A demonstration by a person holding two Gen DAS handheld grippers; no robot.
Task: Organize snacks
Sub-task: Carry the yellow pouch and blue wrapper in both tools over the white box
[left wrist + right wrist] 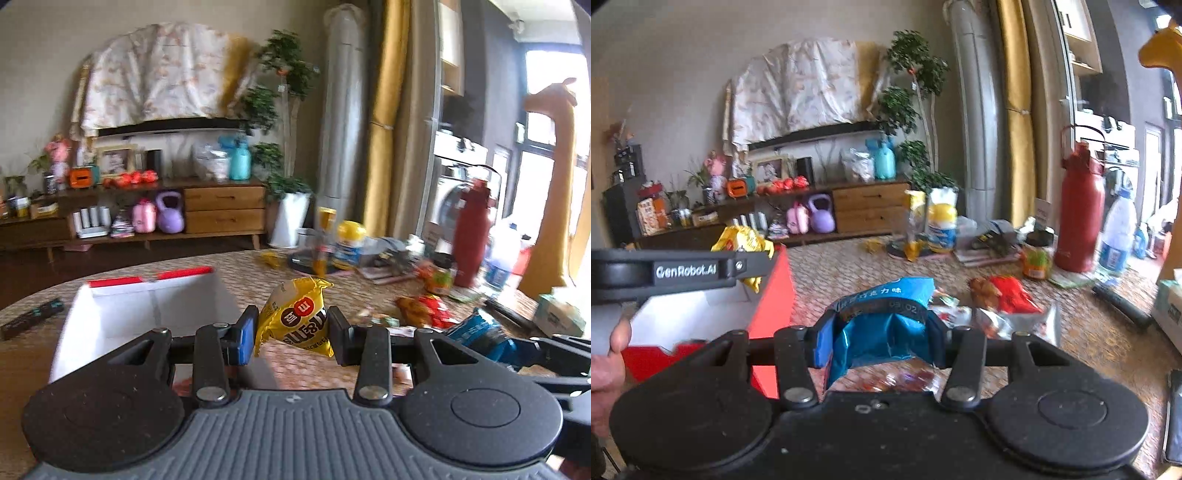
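My left gripper (291, 328) is shut on a yellow M&M's snack bag (295, 314) and holds it in the air just right of an open red box with a white inside (110, 317). In the right wrist view the same yellow bag (746, 243) hangs over the red box (772, 295). My right gripper (882, 332) is shut on a blue snack bag (882, 321), held above the table to the right of the box. That blue bag also shows in the left wrist view (480, 332).
Loose snacks lie on the woven tablecloth: a red and orange packet (1004, 295) and a silver packet (1019, 321). Behind stand a red flask (1078, 214), a water bottle (1117, 236), a yellow-capped jar (942, 229) and a tissue box (557, 314). A black remote (29, 317) lies left.
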